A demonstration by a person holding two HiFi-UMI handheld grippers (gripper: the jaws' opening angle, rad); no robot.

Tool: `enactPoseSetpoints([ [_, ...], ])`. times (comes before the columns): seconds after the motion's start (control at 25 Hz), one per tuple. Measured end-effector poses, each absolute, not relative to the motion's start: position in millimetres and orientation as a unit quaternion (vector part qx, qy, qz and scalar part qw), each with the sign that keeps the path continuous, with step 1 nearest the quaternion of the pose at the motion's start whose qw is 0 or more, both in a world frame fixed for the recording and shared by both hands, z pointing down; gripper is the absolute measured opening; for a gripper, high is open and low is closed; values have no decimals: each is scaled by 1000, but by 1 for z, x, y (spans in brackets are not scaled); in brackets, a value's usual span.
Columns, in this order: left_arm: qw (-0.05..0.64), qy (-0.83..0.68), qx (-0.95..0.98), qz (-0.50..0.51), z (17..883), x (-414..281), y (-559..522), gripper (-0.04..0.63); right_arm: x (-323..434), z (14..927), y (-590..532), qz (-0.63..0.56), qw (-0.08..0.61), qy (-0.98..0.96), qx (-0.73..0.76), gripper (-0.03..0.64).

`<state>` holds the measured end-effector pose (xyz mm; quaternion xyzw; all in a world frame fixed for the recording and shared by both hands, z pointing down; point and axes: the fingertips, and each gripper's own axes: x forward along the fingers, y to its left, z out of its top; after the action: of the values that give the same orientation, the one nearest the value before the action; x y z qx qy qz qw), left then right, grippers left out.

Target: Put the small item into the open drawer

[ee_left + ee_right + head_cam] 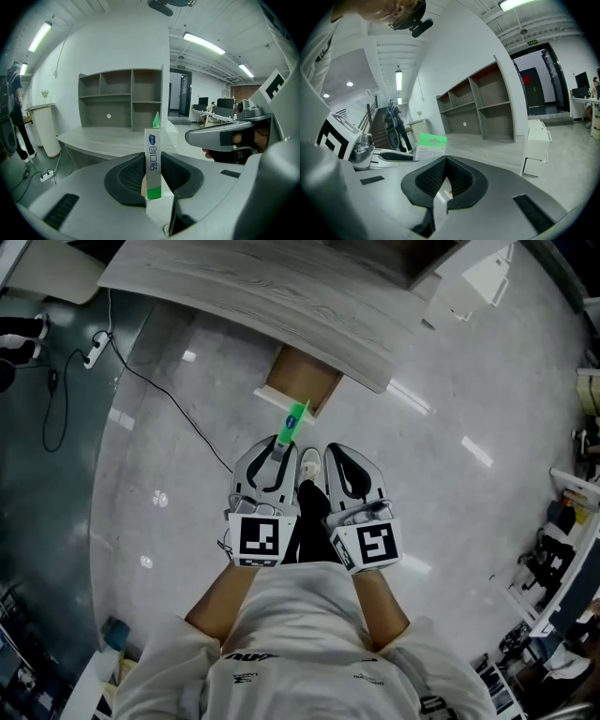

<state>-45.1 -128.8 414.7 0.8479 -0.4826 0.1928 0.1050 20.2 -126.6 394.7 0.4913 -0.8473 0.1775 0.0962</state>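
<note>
A slim white box with green ends (pixel 292 422) is the small item, and my left gripper (pixel 277 452) is shut on its lower end. In the left gripper view the box (pixel 153 140) stands upright between the dark pads (pixel 129 176). It points toward the open brown drawer (pixel 300 381), which sticks out from under the grey desk (pixel 281 296), and is still short of the drawer. My right gripper (pixel 341 457) hangs beside the left one, shut with nothing in it. In its own view the jaws meet (pixel 446 160), with the box (pixel 430 144) to the left.
A grey cubby shelf (pixel 122 98) stands on the desk against the wall. A white drawer cabinet (pixel 536 145) sits at the right. A black cable (pixel 159 395) runs over the floor from a power strip (pixel 92 351). A person (pixel 396 126) stands far off by stairs.
</note>
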Motion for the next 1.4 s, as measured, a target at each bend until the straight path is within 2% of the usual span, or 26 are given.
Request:
enactPoseSetpoints([
  [0.4, 119, -475, 844, 221, 479, -41, -159, 100, 26, 452, -147, 209, 111, -840, 489, 28],
  [0.72, 160, -474, 837, 222, 534, -42, -181, 100, 31, 492, -158, 221, 131, -838, 481, 28],
  [1.08, 152, -466, 833, 256, 589, -38, -198, 100, 33, 525, -164, 232, 138, -836, 477, 28],
  [1.4, 177, -452, 828, 281, 629, -28, -209, 101, 41, 541, -165, 246, 138, -833, 476, 29],
])
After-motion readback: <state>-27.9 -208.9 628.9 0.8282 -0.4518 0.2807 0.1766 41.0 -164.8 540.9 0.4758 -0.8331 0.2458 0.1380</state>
